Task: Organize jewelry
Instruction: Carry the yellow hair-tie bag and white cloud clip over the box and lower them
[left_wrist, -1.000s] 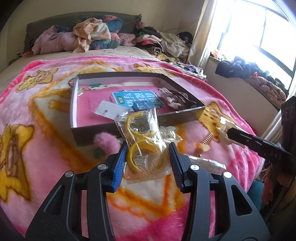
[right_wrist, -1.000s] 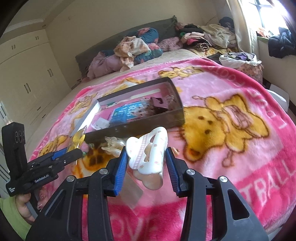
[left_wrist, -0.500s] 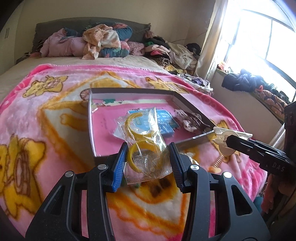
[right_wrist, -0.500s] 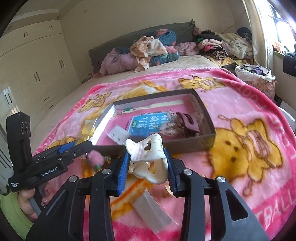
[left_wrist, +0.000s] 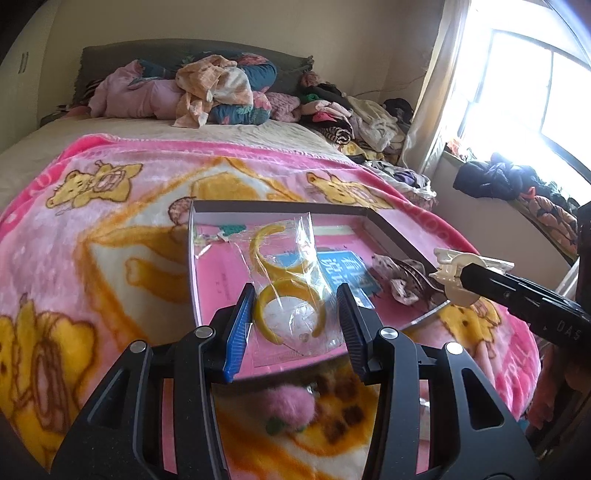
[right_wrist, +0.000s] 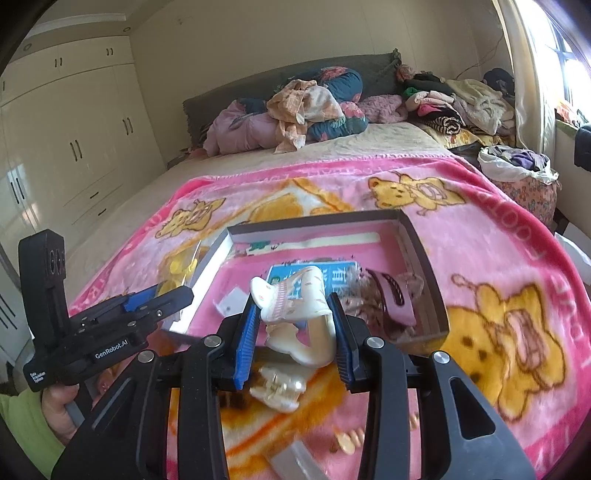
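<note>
My left gripper (left_wrist: 295, 317) is shut on a clear plastic bag of yellow bangles (left_wrist: 288, 295) and holds it over the near edge of the shallow box (left_wrist: 391, 229) with a pink floor. My right gripper (right_wrist: 293, 328) is shut on a cream hair claw clip (right_wrist: 295, 310) and holds it above the box's front wall (right_wrist: 439, 317). The right gripper with the clip also shows in the left wrist view (left_wrist: 461, 273). The left gripper shows in the right wrist view (right_wrist: 162, 299). Inside the box lie a blue card (left_wrist: 343, 269), a pink hair clip (right_wrist: 395, 299) and fabric scrunchies (left_wrist: 402, 280).
The box sits on a pink bear-print blanket (left_wrist: 92, 236) on a bed. A pink pompom (left_wrist: 288, 402) and another cream claw clip (right_wrist: 280, 387) lie on the blanket in front of the box. Piled clothes (left_wrist: 207, 88) fill the headboard end. A window ledge (left_wrist: 517, 184) is at right.
Both grippers have moved forward and up toward the box with their loads; the bangle bag and the claw clip now hang over the box's near edge.
</note>
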